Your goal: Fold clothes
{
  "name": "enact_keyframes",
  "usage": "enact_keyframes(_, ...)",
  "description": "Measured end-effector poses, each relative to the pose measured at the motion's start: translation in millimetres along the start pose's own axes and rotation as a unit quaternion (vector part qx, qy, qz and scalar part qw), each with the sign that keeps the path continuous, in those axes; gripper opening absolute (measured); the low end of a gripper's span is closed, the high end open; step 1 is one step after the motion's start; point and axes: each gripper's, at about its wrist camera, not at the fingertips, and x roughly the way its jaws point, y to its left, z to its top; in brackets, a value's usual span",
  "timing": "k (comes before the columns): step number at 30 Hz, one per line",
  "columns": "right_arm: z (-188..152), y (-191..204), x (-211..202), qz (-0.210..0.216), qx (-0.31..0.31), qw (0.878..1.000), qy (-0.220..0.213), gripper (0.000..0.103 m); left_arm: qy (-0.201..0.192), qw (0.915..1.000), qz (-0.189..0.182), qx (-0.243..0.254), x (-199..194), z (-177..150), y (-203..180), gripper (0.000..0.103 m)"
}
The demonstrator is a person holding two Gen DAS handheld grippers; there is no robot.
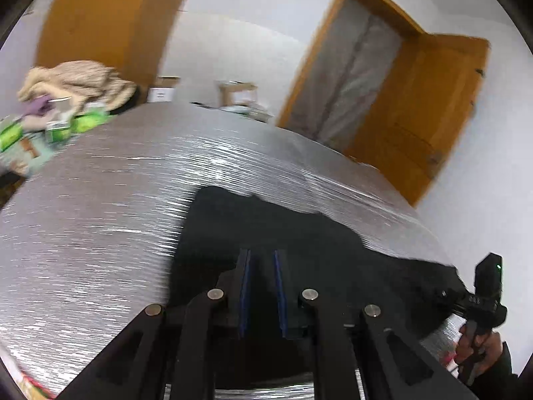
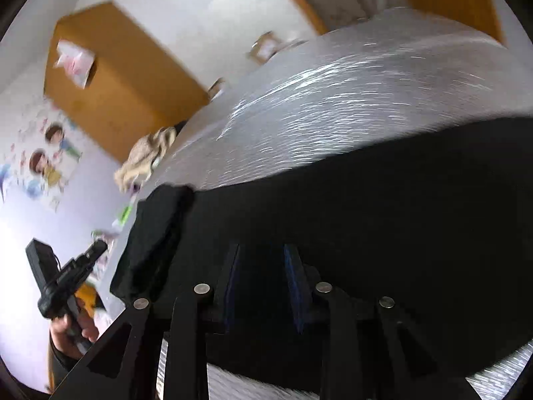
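Note:
A black garment (image 1: pixel 266 220) (image 2: pixel 366 183) lies spread on a silver quilted surface (image 1: pixel 116 216) (image 2: pixel 333 100). Its left end (image 2: pixel 156 226) looks doubled over into a thick flap. My left gripper (image 1: pixel 261 253) hangs over the garment's near edge with its blue pads a narrow gap apart. The gap is all black, so I cannot tell whether cloth is pinched there. My right gripper (image 2: pixel 263 248) is over the garment with its pads wider apart and not pressing on anything I can make out. Each gripper also shows in the other view, hand-held: the right gripper (image 1: pixel 444 295) at the garment's right end, the left gripper (image 2: pixel 100 246) beside the flap.
A heap of beige clothes (image 1: pixel 76 80) (image 2: pixel 146 156) and green packets (image 1: pixel 83 123) sit at the surface's far left corner. Cardboard boxes (image 1: pixel 236 93) stand behind the far edge. A wooden wardrobe (image 2: pixel 110 83) and an open wooden door (image 1: pixel 416 116) line the walls.

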Motion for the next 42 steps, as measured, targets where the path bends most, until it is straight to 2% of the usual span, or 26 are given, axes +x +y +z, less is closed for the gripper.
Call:
enact_keyframes(4,-4.5,-31.3,-42.8,-0.048,0.033,0.997,-0.044,0.026,0.025,0.9977,-0.050,0.039,21.2,-7.3,-42.5,0.013)
enact_keyframes(8,-8.1,-66.8,-88.2,-0.094,0.076,0.989,-0.089,0.029,0.045,0.9930,-0.073,0.080,36.6,-17.1,-76.6,0.014)
enact_keyframes(13,-18.3,-112.0,-146.5,-0.158,0.148,0.964,-0.152,0.033,0.076,0.9882,-0.076,0.109,55.6,-31.1,-97.3,0.014)
enact_keyframes(16,-27.2,-130.0,-175.0,-0.190,0.184,0.945,-0.194,0.041,0.078,0.9878,-0.069,0.116,58.7,-34.5,-100.8,0.015)
enact_keyframes(19,-31.9,-144.3,-186.8,-0.194,0.207,0.935,-0.212,0.041,0.073,0.9873,-0.063,0.126,58.0,-34.7,-108.5,0.015)
enact_keyframes(29,-11.4,-169.7,-180.0,-0.200,0.198,0.937,-0.209,0.041,0.076,0.9872,-0.047,0.132,65.7,-36.2,-115.1,0.015)
enact_keyframes(37,-9.3,-170.2,-184.2,-0.214,0.199,0.931,-0.217,0.041,0.080,0.9880,-0.049,0.123,75.1,-36.3,-113.3,0.015)
enact_keyframes(42,-10.6,-177.6,-191.0,-0.233,0.215,0.921,-0.225,0.041,0.082,0.9880,-0.053,0.120,80.1,-35.7,-111.8,0.015)
